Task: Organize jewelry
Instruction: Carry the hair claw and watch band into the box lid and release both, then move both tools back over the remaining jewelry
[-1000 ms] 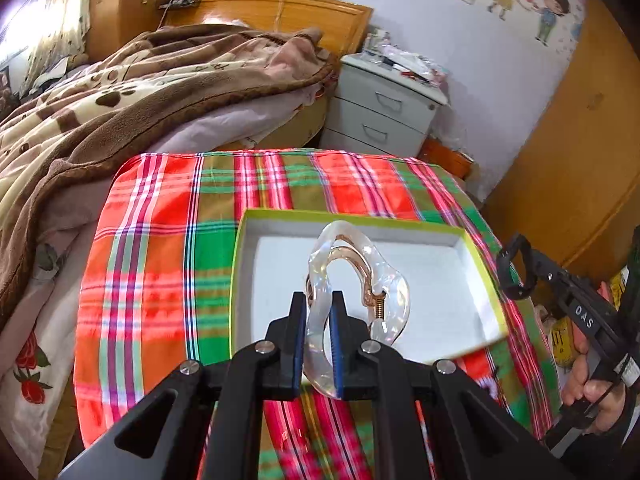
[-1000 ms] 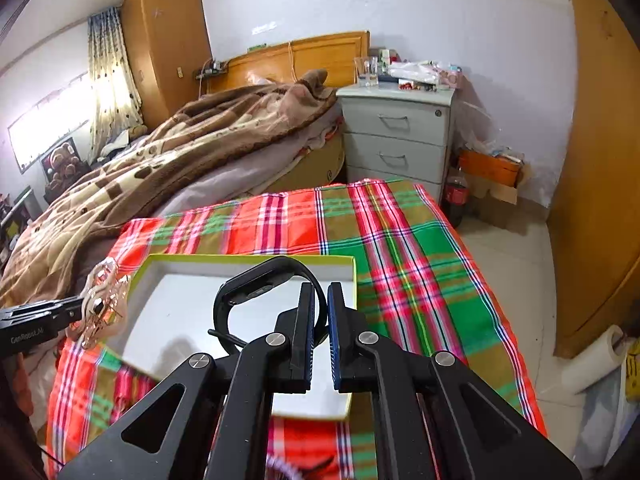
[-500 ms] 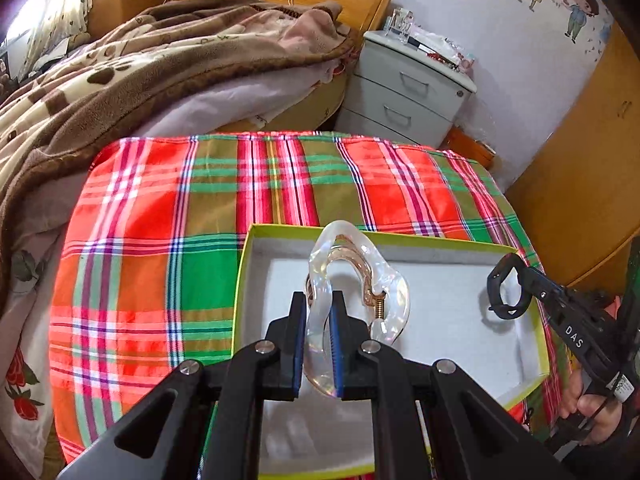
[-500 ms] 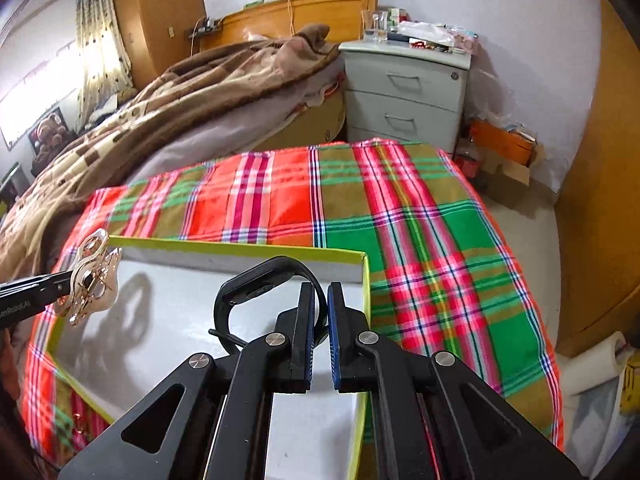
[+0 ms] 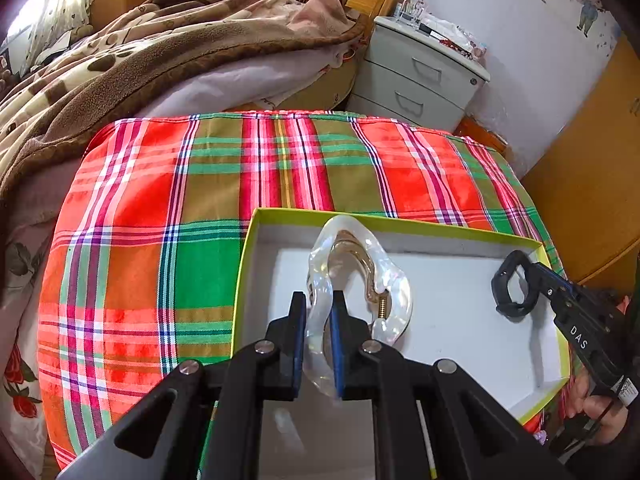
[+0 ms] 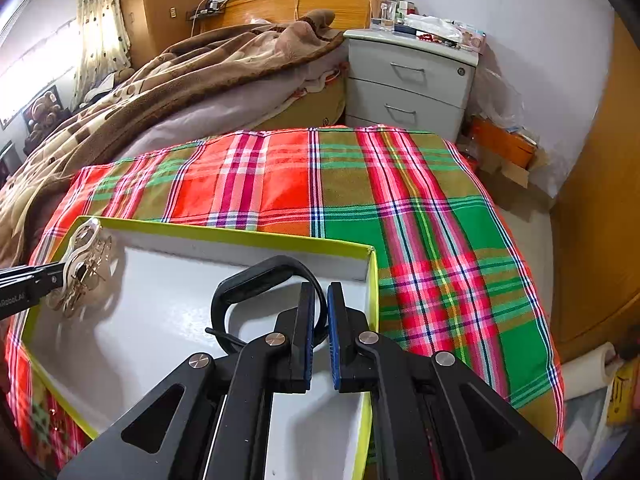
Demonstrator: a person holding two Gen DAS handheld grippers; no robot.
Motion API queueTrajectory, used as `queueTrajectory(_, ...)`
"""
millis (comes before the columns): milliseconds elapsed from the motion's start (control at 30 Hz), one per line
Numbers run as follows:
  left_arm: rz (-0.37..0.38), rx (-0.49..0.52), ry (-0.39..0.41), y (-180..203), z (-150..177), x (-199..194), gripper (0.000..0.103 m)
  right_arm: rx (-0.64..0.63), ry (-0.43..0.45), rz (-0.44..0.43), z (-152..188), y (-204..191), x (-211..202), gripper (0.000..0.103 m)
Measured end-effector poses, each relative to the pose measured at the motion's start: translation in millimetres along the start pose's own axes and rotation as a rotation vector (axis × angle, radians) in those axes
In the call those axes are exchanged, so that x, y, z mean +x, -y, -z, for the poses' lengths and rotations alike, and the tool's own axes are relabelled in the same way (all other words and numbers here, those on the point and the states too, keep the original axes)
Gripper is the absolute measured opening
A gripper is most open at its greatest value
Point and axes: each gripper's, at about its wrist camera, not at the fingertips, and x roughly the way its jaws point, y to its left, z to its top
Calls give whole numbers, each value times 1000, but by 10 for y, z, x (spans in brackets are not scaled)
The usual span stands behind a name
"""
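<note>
Now the clear hair claw, clamped in the left gripper, and the black band, pinched in the right gripper, hang over the white box; apparently the placing step, needing a gentle lowering and release.

Brown blanket, grey nightstand
</note>
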Motion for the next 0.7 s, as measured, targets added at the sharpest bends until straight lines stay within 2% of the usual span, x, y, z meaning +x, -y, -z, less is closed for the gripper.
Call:
queueTrajectory(167, -17, -6, -2, -1, 0, 8, 14, -7, 7, 7, -7, -2, -16, 7)
queueTrajectory(333, -19, -9, 1, -15, -2, -13, 31, -5, 12, 7, -5, 10, -22, 7)
queueTrajectory(400, -11, -13, 5, -26, -7, -47, 33, 1, 17, 2, -5, 18, -45, 7)
queueTrajectory(533, -2, -6, 34, -11, -9, -161, 39, 15, 52, -11, -6, 42, -167, 12)
queueTrajectory(700, 26, 5, 81, 10, 65, -402, 42, 30, 100, -26, 34, 72, -395, 12)
